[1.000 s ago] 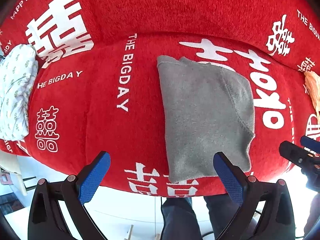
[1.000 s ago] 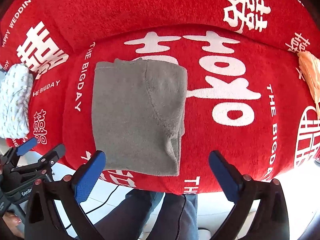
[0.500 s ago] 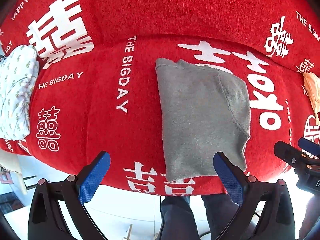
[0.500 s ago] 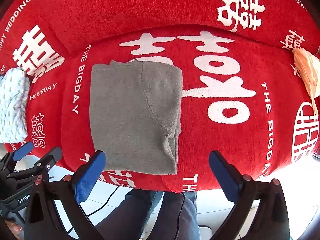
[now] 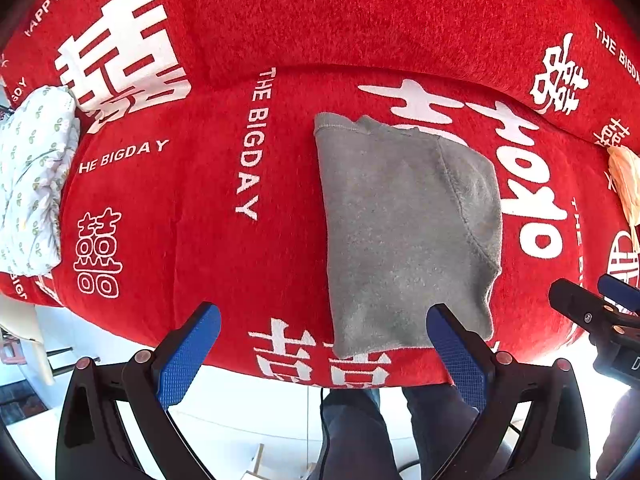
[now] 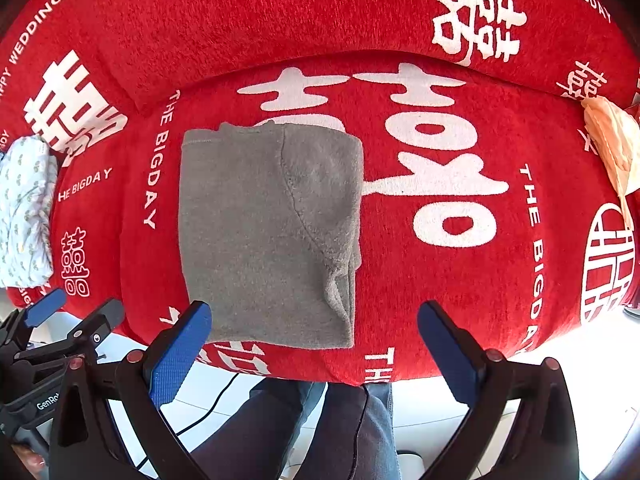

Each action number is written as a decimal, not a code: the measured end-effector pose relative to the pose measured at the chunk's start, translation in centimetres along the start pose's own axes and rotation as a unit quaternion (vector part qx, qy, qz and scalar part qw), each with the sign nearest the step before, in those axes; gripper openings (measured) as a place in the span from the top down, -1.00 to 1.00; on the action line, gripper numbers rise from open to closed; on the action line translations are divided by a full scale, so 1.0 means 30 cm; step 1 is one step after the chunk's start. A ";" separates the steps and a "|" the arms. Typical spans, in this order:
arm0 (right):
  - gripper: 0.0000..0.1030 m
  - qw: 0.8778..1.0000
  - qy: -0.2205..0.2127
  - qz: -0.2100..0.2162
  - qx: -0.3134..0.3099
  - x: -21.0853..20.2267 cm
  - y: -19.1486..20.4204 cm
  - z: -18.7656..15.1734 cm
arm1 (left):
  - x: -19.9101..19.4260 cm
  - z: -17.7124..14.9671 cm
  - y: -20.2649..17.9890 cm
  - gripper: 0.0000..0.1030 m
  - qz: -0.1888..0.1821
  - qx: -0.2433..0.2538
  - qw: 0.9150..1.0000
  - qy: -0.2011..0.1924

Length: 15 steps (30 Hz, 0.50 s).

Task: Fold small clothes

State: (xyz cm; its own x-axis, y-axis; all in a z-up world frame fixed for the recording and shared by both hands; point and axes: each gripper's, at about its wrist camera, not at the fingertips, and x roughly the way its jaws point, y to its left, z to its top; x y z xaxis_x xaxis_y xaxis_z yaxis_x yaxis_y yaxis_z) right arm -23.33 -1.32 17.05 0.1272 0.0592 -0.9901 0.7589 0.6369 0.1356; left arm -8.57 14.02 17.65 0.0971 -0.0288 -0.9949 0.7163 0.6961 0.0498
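Altogether three garments: one folded grey garment [image 5: 404,232], one patterned white garment [image 5: 34,180], one peach garment [image 6: 612,148]; left hand-held gripper [image 5: 324,344] and right hand-held gripper [image 6: 314,342] both gape wide, empty.

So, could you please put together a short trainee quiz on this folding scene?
1. True or false: the left gripper holds the grey garment.
2. Which item lies at the far left of the red cover?
A. the white patterned cloth
B. the peach cloth
3. Fill in: the right gripper has its jaws ____.

Key:
1. False; its jaws stand open, and the garment lies folded on the cover.
2. A
3. open
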 end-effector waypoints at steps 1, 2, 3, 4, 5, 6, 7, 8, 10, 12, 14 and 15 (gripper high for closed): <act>-0.99 1.000 0.000 -0.001 0.000 -0.001 0.001 0.000 | 0.001 0.000 0.000 -1.00 0.000 0.000 1.000 0.000; -0.99 1.000 0.000 -0.001 -0.001 -0.002 0.001 0.001 | 0.000 0.001 0.001 -1.00 0.000 0.000 1.000 0.000; -0.99 1.000 -0.001 -0.002 -0.002 -0.003 0.002 0.001 | 0.000 0.001 0.002 -1.00 0.000 -0.001 1.000 0.000; -0.99 1.000 -0.001 -0.003 -0.002 -0.004 0.003 0.002 | 0.000 0.001 0.002 -1.00 0.000 0.000 1.000 0.000; -0.99 1.000 -0.002 -0.003 -0.003 -0.005 0.004 0.001 | -0.001 0.001 0.002 -1.00 0.001 0.000 1.000 0.000; -0.99 1.000 -0.002 -0.003 -0.003 -0.006 0.007 0.000 | -0.001 0.002 0.002 -1.00 0.002 0.000 1.000 0.000; -0.99 1.000 -0.003 -0.004 -0.004 -0.006 0.008 0.000 | -0.002 0.003 0.002 -1.00 0.002 0.000 1.000 0.000; -0.99 1.000 -0.003 -0.004 -0.005 -0.006 0.009 0.001 | -0.003 0.004 0.002 -1.00 0.002 0.000 1.000 0.000; -0.99 1.000 -0.003 -0.005 -0.006 -0.007 0.012 0.002 | -0.005 0.006 0.004 -1.00 0.003 0.000 1.000 -0.001; -0.99 1.000 -0.003 -0.005 -0.006 -0.007 0.014 0.003 | -0.005 0.007 0.005 -1.00 0.003 0.000 1.000 0.000; -0.99 1.000 -0.003 -0.005 -0.006 -0.007 0.014 0.002 | -0.006 0.007 0.006 -1.00 0.003 0.000 1.000 0.000; -0.99 1.000 -0.003 -0.005 -0.006 -0.006 0.014 0.002 | -0.005 0.007 0.005 -1.00 0.003 0.000 1.000 -0.001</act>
State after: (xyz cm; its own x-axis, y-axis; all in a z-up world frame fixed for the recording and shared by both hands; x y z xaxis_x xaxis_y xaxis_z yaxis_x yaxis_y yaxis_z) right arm -23.00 -1.12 17.30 0.1236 0.0491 -0.9911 0.7522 0.6468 0.1258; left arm -8.32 13.98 17.83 0.1027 -0.0254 -0.9944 0.7161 0.6957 0.0562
